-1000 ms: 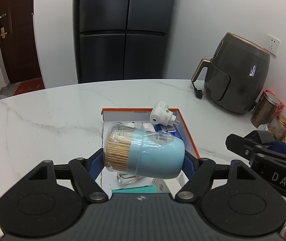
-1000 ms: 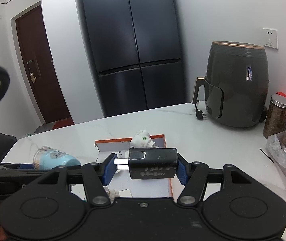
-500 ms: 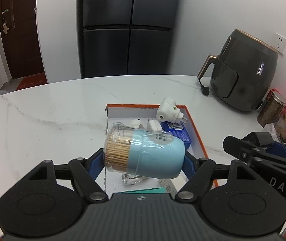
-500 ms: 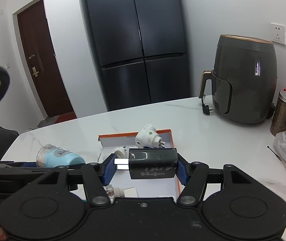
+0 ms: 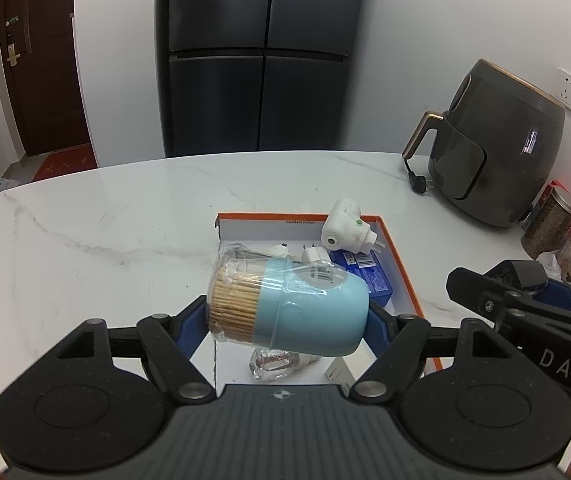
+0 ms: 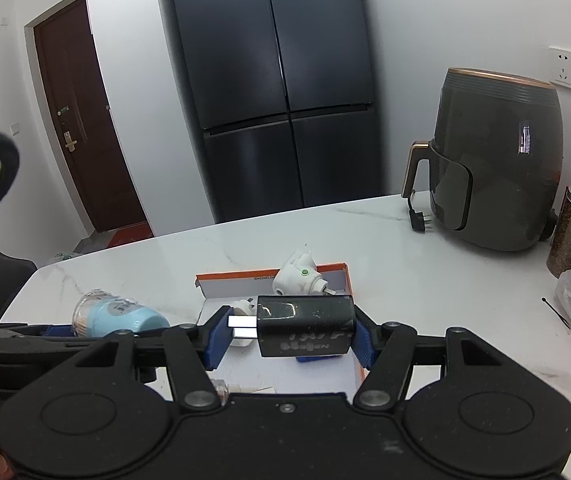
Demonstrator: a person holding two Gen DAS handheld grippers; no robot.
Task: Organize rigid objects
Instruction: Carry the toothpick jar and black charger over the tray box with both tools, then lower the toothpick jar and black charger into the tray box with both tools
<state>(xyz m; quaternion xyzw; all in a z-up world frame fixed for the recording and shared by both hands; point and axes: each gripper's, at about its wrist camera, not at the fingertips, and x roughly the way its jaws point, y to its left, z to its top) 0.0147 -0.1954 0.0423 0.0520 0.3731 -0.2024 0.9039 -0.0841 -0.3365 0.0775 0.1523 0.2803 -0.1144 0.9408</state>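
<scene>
Left wrist: left hand-held gripper (image 5: 287, 316) clamping toothpick jar (image 5: 289, 306) above box (image 5: 401, 264); right hand-held gripper (image 6: 291, 334) clamping charger (image 6: 305, 332).

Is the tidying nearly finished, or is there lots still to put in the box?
Partly done. The box already holds a white plug, a blue pack, a small charger and a clear bottle. In hand: the left gripper clamps the toothpick jar and the right gripper clamps a black charger, both above the box. Left: setting those two down inside.
</scene>
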